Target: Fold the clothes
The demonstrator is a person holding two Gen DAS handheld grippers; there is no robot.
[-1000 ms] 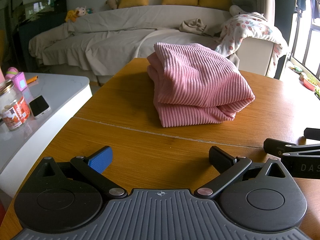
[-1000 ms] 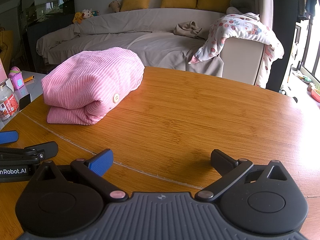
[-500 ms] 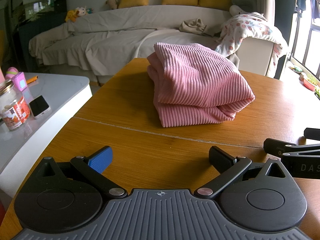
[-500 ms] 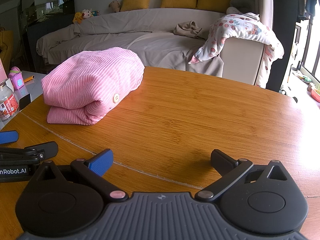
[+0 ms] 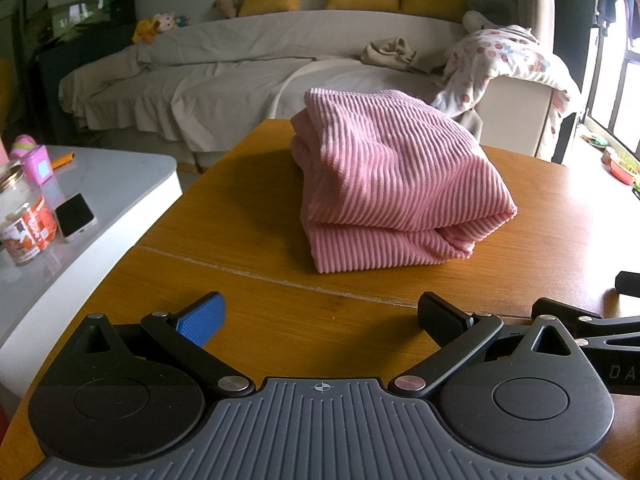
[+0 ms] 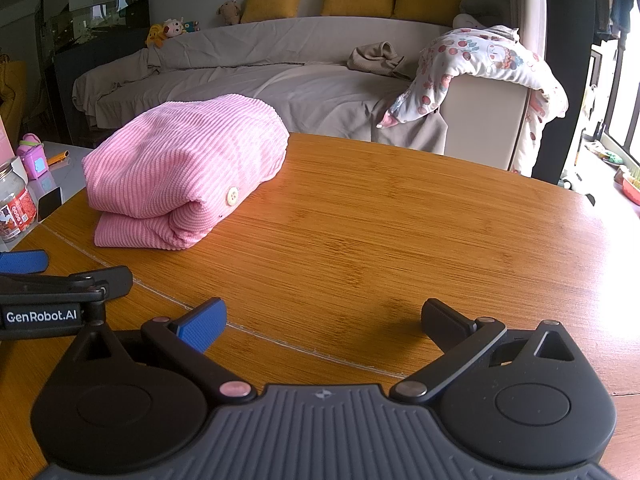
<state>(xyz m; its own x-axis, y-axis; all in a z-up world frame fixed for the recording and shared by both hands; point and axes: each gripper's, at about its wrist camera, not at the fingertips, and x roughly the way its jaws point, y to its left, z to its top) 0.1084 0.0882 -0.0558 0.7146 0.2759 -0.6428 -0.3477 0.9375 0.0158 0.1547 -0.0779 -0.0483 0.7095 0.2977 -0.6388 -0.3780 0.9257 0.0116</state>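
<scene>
Two grippers (image 5: 320, 316) (image 6: 324, 318) agape, one folded garment (image 5: 394, 188)

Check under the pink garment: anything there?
The pink garment lies folded directly on the wooden table; nothing sticks out at its edges. Whatever its folds cover is hidden.

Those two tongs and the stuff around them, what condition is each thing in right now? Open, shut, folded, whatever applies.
Left tongs: open, empty, low over the table.
Right tongs: open, empty, low over the table.
Pink garment: folded into a thick bundle, lying on the wooden table, touched by neither tongs.
Button: showing on the bundle's side.
Jar: upright on the white side table; lid unclear.
Phone: lying flat, screen dark.
</scene>
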